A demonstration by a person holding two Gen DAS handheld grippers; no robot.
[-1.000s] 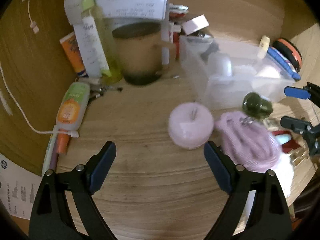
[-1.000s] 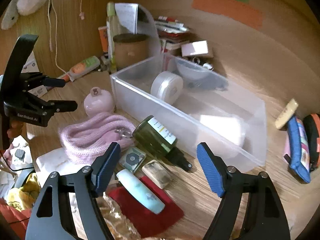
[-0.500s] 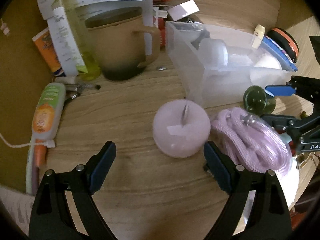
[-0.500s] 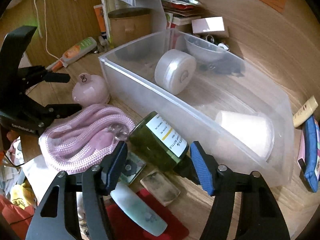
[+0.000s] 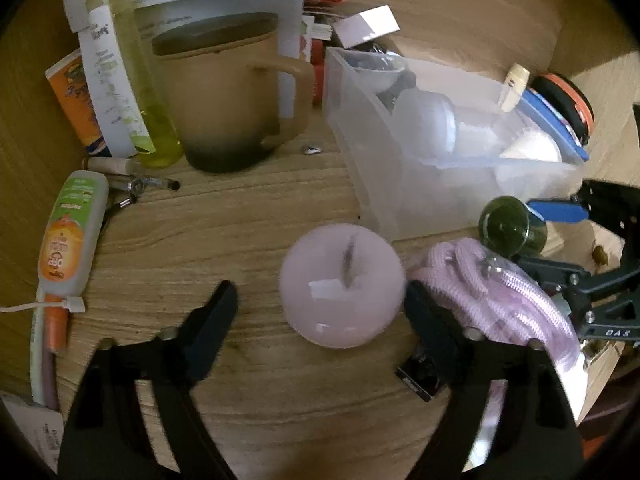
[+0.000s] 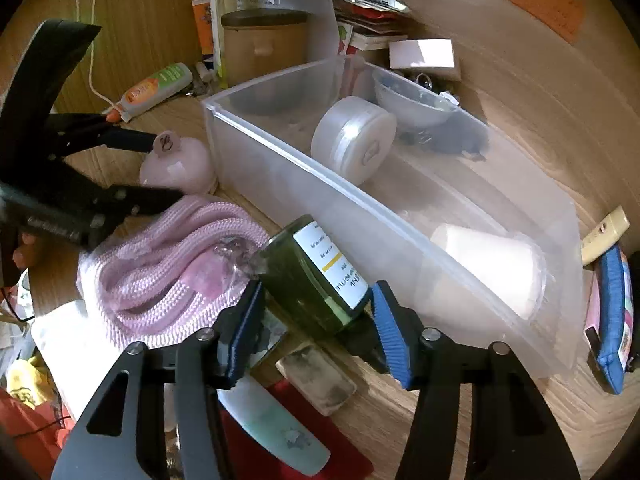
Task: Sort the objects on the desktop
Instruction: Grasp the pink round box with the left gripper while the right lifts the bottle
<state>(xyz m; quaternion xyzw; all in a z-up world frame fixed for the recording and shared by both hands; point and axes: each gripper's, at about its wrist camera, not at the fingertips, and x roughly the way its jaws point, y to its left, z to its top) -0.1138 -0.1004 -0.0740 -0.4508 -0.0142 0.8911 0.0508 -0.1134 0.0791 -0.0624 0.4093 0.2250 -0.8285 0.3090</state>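
A round pink jar (image 5: 341,285) stands on the wooden desk between the open fingers of my left gripper (image 5: 320,312); it also shows in the right wrist view (image 6: 178,164). My right gripper (image 6: 316,320) has its blue pads on both sides of a dark green glass bottle (image 6: 316,276) lying on its side, also visible in the left wrist view (image 5: 508,226). A coiled pink rope (image 6: 172,264) lies beside the bottle. The clear plastic bin (image 6: 360,204) holds a white round case (image 6: 352,140) and a white cup (image 6: 488,268).
A tan mug (image 5: 224,96), a yellow-green bottle (image 5: 132,80) and an orange-green tube (image 5: 68,236) stand at the left. A blue pouch (image 6: 608,312) lies right of the bin. A pale green tube (image 6: 272,424) on red cloth and a small tin (image 6: 316,376) lie under my right gripper.
My left gripper moved forward so the pink jar now sits between its fingers. My right gripper moved onto the green bottle and narrowed around it.
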